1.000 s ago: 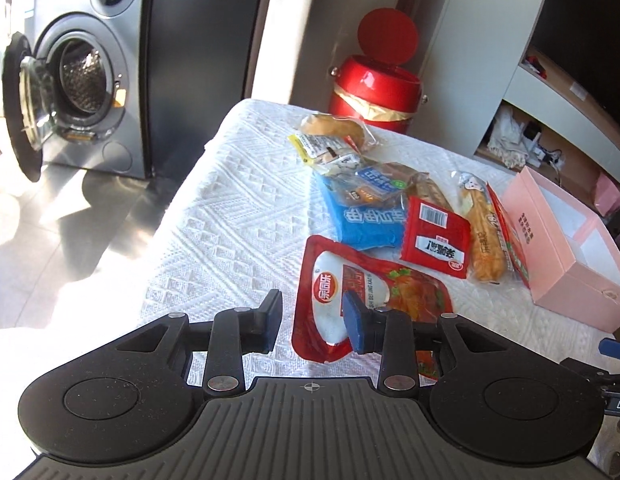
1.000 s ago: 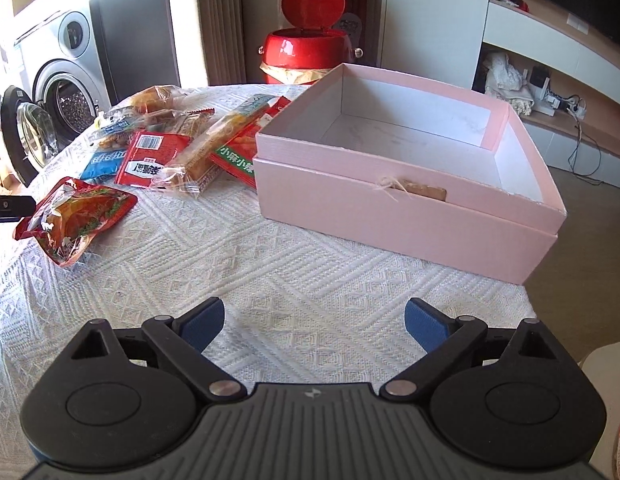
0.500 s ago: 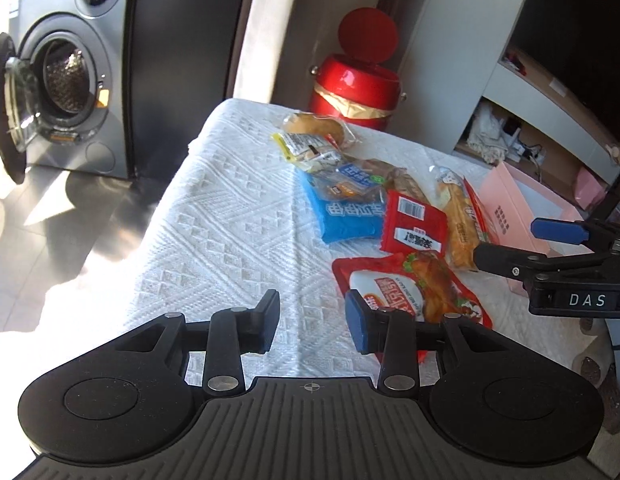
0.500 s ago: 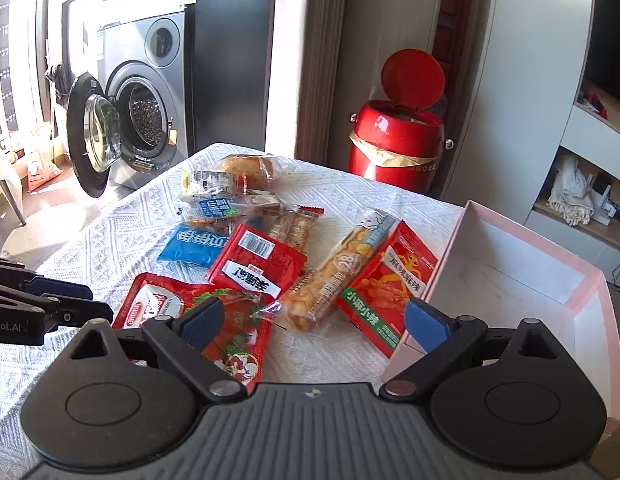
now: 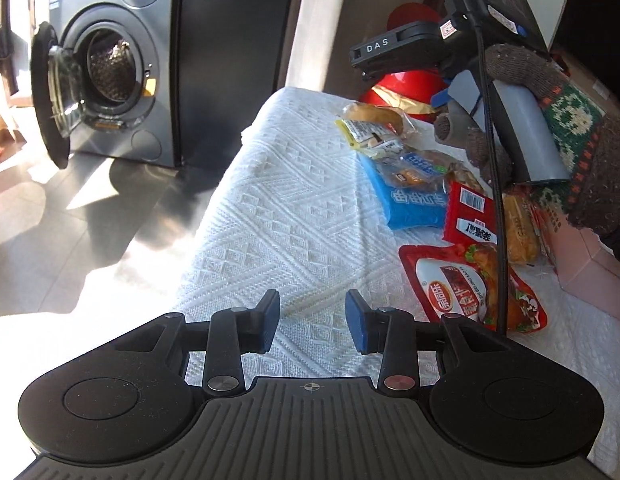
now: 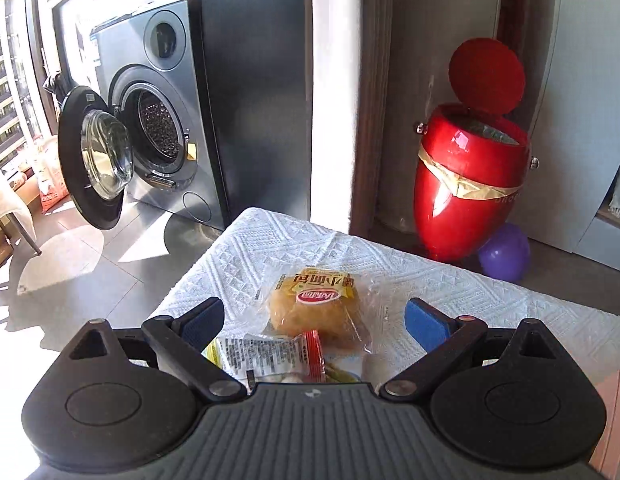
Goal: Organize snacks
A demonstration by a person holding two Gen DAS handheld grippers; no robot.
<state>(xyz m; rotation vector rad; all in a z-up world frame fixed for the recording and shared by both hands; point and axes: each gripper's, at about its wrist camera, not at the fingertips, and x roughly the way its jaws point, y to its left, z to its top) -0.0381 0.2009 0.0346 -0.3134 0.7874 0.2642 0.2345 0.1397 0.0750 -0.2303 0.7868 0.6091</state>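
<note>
right wrist view: the right gripper (image 6: 314,316) is hovering with jaws wide open around the wrapped bun (image 6: 316,311) lying on the worktop (image 6: 490,300); the left gripper (image 5: 312,320) is hanging empty, jaws parted.

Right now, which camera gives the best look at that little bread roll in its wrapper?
The right wrist view: the bread roll lies close and unblocked between the open tongs, label readable. The left wrist view shows it small and far, at the far end of the snack pile.
</note>
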